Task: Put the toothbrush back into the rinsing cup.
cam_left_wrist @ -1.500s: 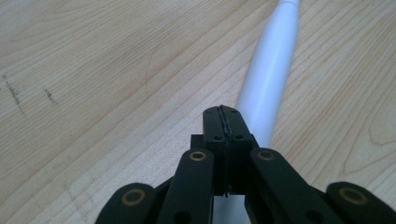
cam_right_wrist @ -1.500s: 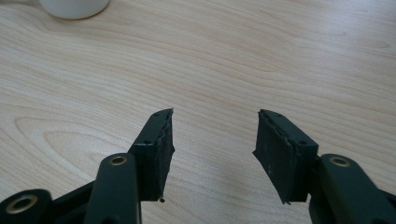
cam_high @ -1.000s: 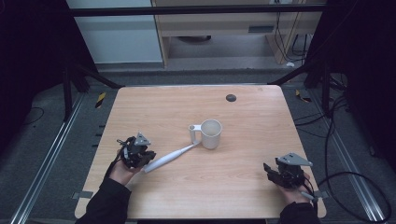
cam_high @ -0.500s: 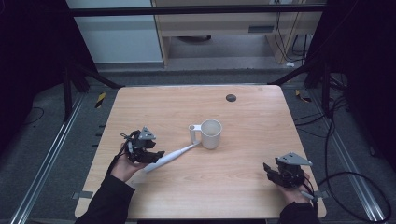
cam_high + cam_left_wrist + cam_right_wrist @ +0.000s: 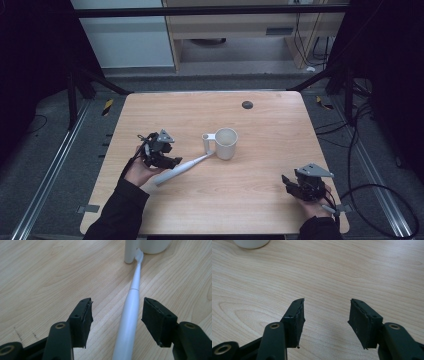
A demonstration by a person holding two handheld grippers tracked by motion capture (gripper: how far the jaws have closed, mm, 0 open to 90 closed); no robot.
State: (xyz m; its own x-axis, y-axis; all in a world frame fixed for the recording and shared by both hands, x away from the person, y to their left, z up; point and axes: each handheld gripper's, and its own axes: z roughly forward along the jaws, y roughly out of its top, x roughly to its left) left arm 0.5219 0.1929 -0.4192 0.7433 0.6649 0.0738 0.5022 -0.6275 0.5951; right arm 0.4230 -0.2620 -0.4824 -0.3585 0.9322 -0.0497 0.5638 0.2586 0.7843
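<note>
The left gripper [image 5: 115, 322] has just been opening; its jaws stand spread, the white toothbrush [image 5: 130, 307] lying on the table between them, untouched by either pad. The toothbrush's long axis runs from the gripper to the mug [image 5: 225, 143], bristles against its handle (clear in the left gripper view). The right gripper [image 5: 325, 322], well apart from the mug, gapes empty.

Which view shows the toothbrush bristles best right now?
The left gripper view: the toothbrush runs up to its bristles at the mug handle. The high view shows the toothbrush small, bristles indistinct.
</note>
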